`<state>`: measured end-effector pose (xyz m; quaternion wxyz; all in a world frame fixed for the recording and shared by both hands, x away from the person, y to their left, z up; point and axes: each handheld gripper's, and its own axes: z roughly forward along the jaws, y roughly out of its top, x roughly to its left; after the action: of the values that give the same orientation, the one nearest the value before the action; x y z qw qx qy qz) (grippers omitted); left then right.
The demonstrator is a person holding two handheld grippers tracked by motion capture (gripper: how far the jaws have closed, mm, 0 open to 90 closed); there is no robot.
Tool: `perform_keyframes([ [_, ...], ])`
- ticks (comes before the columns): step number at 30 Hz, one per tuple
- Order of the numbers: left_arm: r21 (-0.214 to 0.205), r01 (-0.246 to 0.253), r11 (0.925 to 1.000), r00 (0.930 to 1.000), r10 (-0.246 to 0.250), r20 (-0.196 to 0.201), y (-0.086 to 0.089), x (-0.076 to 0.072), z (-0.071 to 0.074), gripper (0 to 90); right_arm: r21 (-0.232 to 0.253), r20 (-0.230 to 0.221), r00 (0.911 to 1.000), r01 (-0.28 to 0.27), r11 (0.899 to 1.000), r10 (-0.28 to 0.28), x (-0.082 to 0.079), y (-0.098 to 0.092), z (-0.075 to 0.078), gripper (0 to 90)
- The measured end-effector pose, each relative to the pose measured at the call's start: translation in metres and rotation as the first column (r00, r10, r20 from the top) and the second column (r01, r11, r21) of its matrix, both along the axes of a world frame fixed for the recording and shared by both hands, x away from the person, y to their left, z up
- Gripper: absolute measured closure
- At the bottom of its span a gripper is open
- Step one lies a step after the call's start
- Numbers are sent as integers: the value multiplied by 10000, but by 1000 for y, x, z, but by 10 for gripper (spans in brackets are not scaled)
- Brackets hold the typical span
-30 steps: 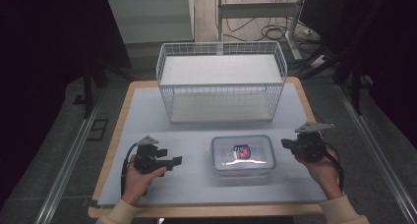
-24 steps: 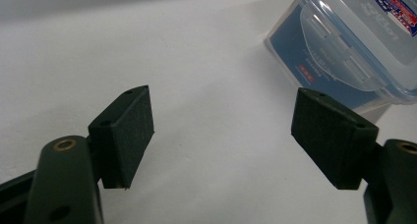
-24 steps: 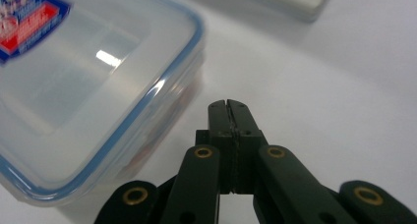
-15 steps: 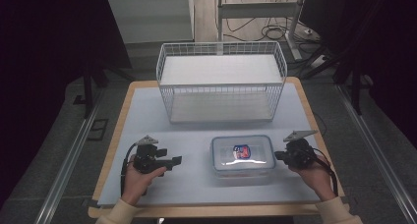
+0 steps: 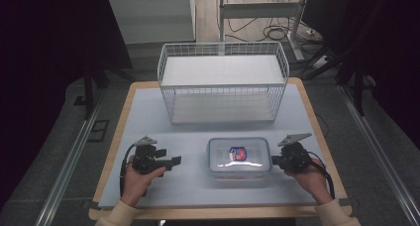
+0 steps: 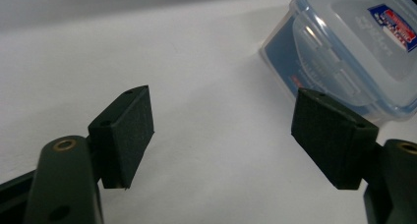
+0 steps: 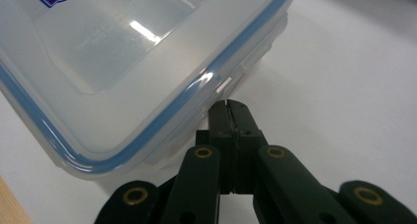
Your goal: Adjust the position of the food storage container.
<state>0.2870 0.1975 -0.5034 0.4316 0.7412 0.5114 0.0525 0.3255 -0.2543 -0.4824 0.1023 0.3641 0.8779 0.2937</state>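
Overhead, a clear lidded food container (image 5: 239,156) sits on the white table (image 5: 198,137) between both grippers, before a wire basket (image 5: 223,89); left gripper (image 6: 221,135) spread wide, container beyond; right gripper (image 7: 230,108) pressed together at the container's side latch.

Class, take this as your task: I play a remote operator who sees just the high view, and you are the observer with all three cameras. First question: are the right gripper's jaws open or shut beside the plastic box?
Observer: Shut. The right gripper has its pads pressed together with nothing between them, tips at the clear plastic box just under the blue lid rim.
Operator: And the left gripper?
Observer: The left gripper is open, with bare white table between its pads.
Operator: Is it aimed at the box?
Observer: Not squarely; the box sits beyond its right-hand pad, and a side latch faces it.
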Motion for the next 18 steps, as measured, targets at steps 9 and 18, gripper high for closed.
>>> perform_keyframes([
  [9, -101, -296, 9995, 9995, 297, 62, 11, 1, 2, 241, 293, 313, 9983, -507, 9983, 498, -1, 40, -5, 899],
  [18, -34, -257, 9997, 9997, 257, 37, 11, 2, 0, 241, 568, 573, 9968, -583, 9967, 550, 1, 51, -8, 899],
])
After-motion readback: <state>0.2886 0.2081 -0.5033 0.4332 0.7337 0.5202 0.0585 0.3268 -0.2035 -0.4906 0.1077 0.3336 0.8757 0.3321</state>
